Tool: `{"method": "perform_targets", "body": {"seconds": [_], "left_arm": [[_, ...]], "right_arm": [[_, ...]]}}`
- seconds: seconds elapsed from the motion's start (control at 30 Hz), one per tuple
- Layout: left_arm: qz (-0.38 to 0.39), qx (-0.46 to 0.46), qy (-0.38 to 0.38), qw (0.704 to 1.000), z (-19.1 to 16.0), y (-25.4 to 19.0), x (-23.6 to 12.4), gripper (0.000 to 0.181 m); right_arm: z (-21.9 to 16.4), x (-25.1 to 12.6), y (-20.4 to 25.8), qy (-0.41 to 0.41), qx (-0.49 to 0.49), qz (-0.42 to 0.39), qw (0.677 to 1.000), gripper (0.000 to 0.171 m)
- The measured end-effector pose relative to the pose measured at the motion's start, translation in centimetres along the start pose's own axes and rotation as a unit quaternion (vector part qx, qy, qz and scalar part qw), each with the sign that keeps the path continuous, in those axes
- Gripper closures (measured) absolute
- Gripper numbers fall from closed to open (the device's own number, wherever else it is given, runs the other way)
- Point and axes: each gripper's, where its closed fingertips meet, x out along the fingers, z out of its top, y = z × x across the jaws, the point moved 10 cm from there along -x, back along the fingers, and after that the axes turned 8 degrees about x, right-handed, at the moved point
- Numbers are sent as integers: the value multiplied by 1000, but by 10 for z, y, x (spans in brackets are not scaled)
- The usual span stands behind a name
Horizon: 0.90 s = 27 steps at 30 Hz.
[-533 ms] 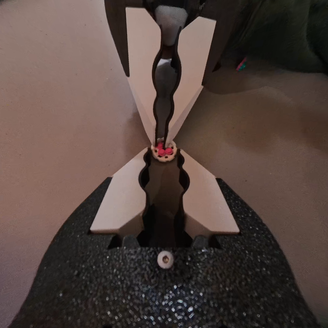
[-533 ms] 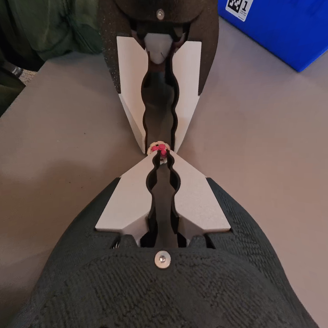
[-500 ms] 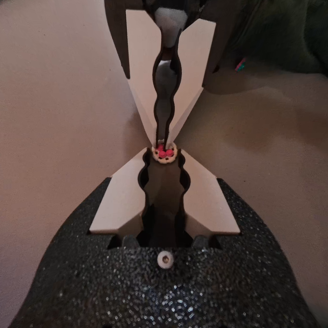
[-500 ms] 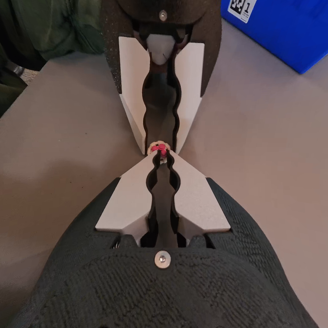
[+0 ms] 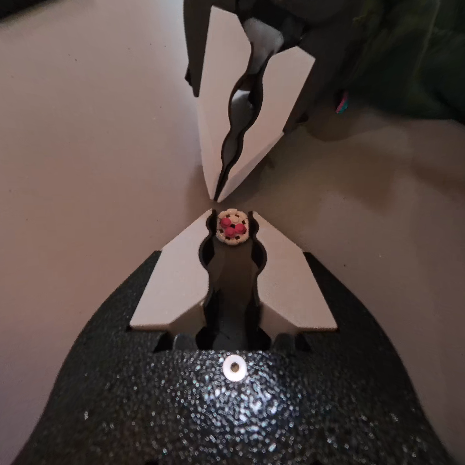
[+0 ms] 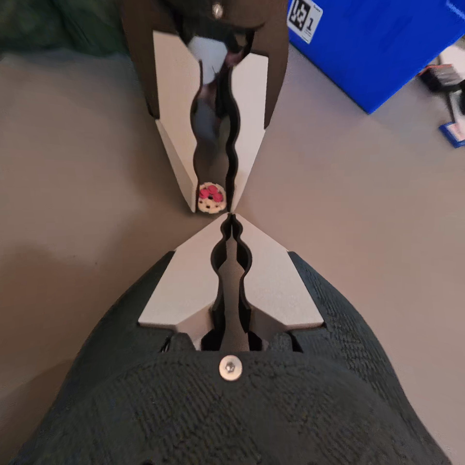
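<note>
My left gripper (image 5: 232,221) is shut on a small cream round piece (image 5: 232,227) that has several holes and three red pegs (image 5: 232,231) standing in it. It holds the piece just above the grey table (image 5: 88,151). My right gripper (image 6: 230,217) is shut and empty, tip to tip with the left one and a short gap away. In the left wrist view the right gripper (image 5: 216,199) points down at the piece without touching it. In the right wrist view the left gripper (image 6: 213,207) shows opposite with the round piece (image 6: 211,200) between its fingertips.
A blue box (image 6: 377,50) with a black-and-white marker tag stands at the back right. Dark green cloth (image 5: 415,63) lies at the table's edge. A small blue item (image 6: 453,130) and a pink-and-teal item (image 5: 342,105) lie farther off. Left and right tips are no more than a few centimetres apart. From either gripper's tips it is about 15 cm to the pink-and-teal item (image 5: 342,105).
My right gripper's tips were at a red peg in the round piece. It has let go, drawn back a little and shut. The left gripper still holds the piece.
</note>
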Motion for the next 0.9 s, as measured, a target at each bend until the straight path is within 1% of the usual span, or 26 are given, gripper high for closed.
{"method": "perform_targets", "body": {"seconds": [0.03,0.07,0.17,0.23,0.3,0.37,0.47,0.53,0.57,0.63,0.7,0.73,0.8,0.83,0.9], "left_arm": [[-1,-1,-2,1000,0,0,-1,158],[-3,1,-2,1000,0,-1,-1,158],[5,30,6,1000,0,-3,0,158],[46,71,-8,996,2,-4,-3,159],[97,107,-36,989,8,-5,-9,159],[137,140,-71,978,15,-7,-17,159],[169,175,-82,967,19,-12,-21,159],[188,200,-76,959,21,-15,-21,159],[193,208,-74,956,21,-16,-21,159],[194,208,-78,956,20,-16,-21,159],[194,174,-99,960,21,-11,-25,163],[190,145,-108,965,20,-7,-27,165],[173,87,-129,972,16,1,-33,169],[174,56,-145,972,15,5,-36,171],[167,9,-170,971,12,12,-41,173]], "right_arm": [[0,0,-2,-6,29,25,999,171],[1,0,-4,-10,56,41,998,171],[2,-5,-12,-22,119,40,992,164],[6,-11,-17,-48,180,51,981,159],[9,-16,-22,-81,252,79,961,154],[11,-17,-24,-103,304,106,941,155],[12,-13,-23,-105,337,122,928,155],[12,-10,-23,-107,350,131,922,163],[12,-10,-23,-107,352,132,920,163],[12,-10,-23,-109,347,125,923,163],[14,-12,-23,-119,320,76,937,164],[16,-13,-24,-119,293,28,948,164],[20,-18,-24,-129,204,-88,966,164],[23,-20,-21,-140,148,-135,970,164],[29,-22,-12,-157,47,-206,965,164]]}}
